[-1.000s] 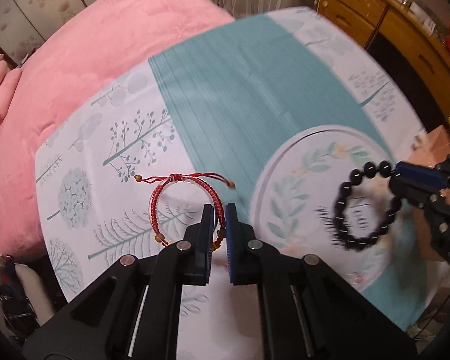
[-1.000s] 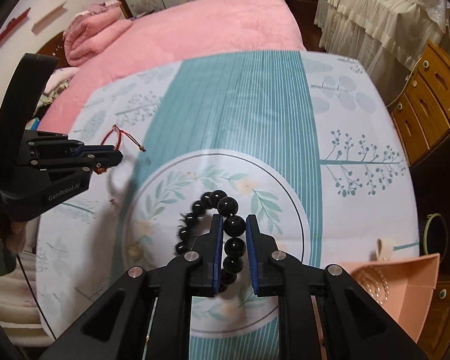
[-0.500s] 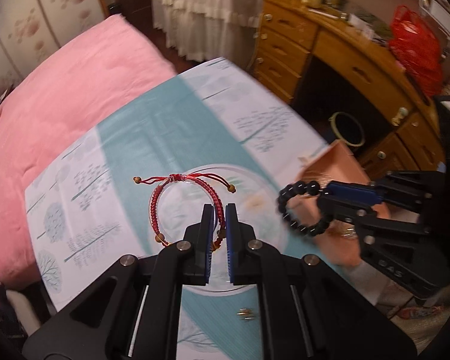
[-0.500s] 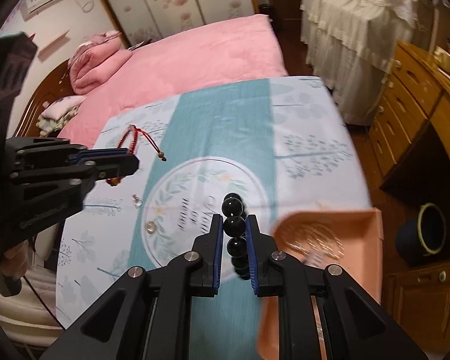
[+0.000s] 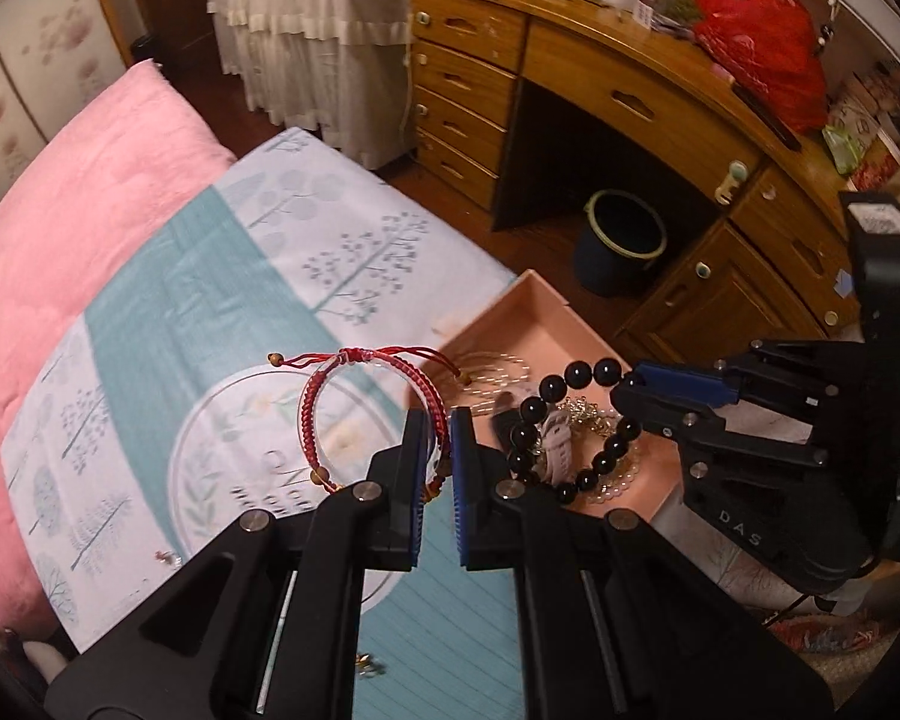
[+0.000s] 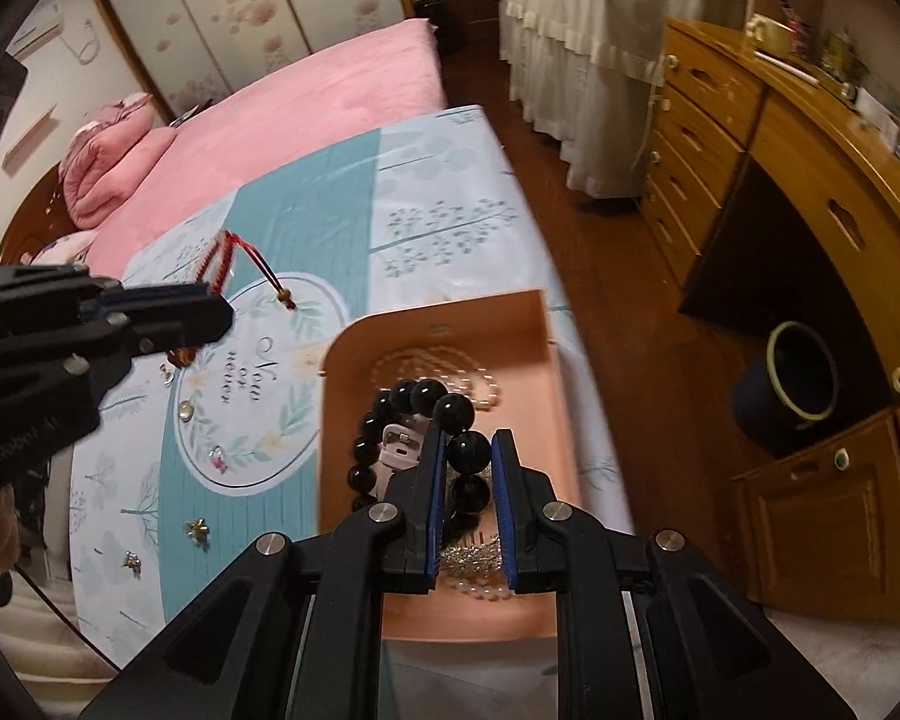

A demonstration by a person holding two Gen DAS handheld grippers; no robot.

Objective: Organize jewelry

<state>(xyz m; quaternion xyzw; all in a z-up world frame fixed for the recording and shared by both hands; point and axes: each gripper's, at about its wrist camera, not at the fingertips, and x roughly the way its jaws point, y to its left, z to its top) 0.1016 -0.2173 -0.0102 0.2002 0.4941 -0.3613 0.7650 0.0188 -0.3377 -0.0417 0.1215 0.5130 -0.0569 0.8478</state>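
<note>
Tray already loaded: pearls, watch, chain. Black bead bracelet gripped in right gripper, held over tray. Red cord bracelet pinched in left gripper, beside tray. Small earrings left on table.

Two claws were in view, the left claw and the right claw. Each carried one bracelet: one red cord bracelet and one black bead bracelet. One pink tray sat on the bed. Five small loose pieces lay on the cloth, among them one gold flower charm. One dark bin stood under one wooden desk.
</note>
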